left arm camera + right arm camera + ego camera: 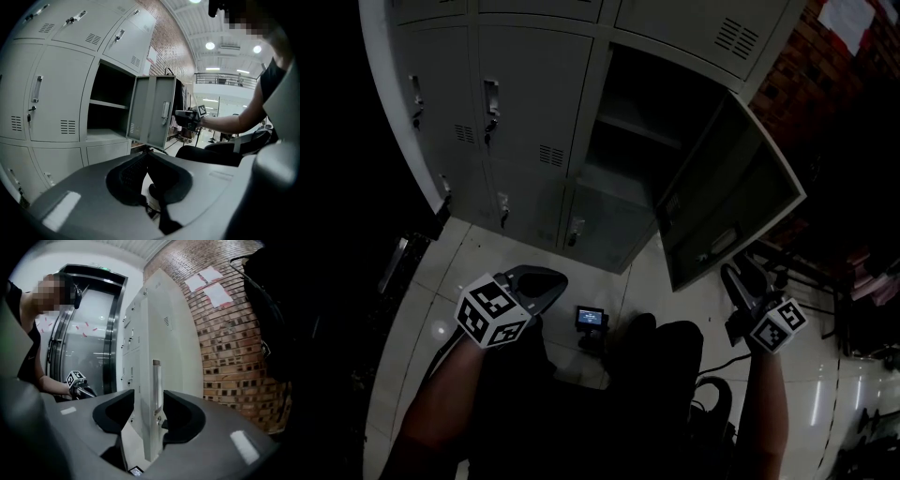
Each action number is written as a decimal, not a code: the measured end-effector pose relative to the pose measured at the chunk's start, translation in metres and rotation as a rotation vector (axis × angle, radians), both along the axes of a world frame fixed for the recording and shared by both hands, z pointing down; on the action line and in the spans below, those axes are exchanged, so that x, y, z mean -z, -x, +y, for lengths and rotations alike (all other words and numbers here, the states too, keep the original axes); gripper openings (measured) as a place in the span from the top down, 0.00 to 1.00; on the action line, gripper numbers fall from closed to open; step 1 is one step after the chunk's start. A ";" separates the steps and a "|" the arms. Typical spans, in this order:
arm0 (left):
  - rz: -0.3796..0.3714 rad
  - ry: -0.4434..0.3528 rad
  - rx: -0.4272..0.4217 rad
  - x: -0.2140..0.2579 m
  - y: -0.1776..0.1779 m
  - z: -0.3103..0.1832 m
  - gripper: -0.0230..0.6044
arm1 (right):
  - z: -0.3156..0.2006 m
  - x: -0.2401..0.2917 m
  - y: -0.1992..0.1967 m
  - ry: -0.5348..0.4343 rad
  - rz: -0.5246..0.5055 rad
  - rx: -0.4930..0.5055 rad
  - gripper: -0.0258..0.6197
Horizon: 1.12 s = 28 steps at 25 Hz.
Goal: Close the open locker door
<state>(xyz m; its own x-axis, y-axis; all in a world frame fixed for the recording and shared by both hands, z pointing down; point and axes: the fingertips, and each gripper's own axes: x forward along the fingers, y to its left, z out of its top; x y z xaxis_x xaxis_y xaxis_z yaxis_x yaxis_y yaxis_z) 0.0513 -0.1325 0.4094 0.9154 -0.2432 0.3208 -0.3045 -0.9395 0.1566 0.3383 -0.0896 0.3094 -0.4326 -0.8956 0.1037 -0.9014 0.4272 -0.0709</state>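
(a) open locker door [733,192]: grey, swung well out from the locker bank [675,28]; hinged edge at the right side of the open compartment [633,122], free edge toward the person. Latch fitting [165,110] near the free edge, vent slots [132,127] lower down by the hinged edge. One shelf [108,104] inside the compartment, left of the door.

(b) right gripper [748,281]: just beside the door's lower free corner. Jaws spread wide, neither pad pressed on anything. Door's free edge lined up with the gap between the two pads [179,413] in the right gripper view; contact with the door not determinable.

(c) left gripper [536,281]: well apart from the door, on its compartment side, aimed toward the door. Jaw tips together, nothing between them.

(d) closed lockers [441,84]: left of the door, beyond the compartment, each with a handle and vent slots.

(e) brick wall [830,84]: on the side of the door away from the compartment, paper sheets [211,284] high on it.

(f) small screen device [592,318]: on the tiled floor [441,272], below and left of the door's lower corner in the head view, between the two grippers.
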 end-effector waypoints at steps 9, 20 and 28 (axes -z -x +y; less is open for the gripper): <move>0.005 0.007 0.004 0.001 -0.004 -0.001 0.94 | -0.037 0.004 0.054 -0.021 0.049 0.144 0.71; 0.008 0.009 0.003 0.002 -0.008 0.001 0.94 | -0.128 0.006 0.174 -0.048 0.030 0.128 0.78; 0.011 0.013 0.021 0.004 -0.004 -0.002 0.94 | -0.236 0.005 0.211 -0.018 0.064 0.020 0.80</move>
<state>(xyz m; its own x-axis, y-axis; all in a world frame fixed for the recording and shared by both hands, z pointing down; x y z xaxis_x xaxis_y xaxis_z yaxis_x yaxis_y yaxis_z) 0.0549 -0.1345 0.4056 0.9137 -0.2583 0.3137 -0.3224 -0.9307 0.1728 0.1277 -0.3259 0.3040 -0.4431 -0.8889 0.1163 -0.8952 0.4456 -0.0054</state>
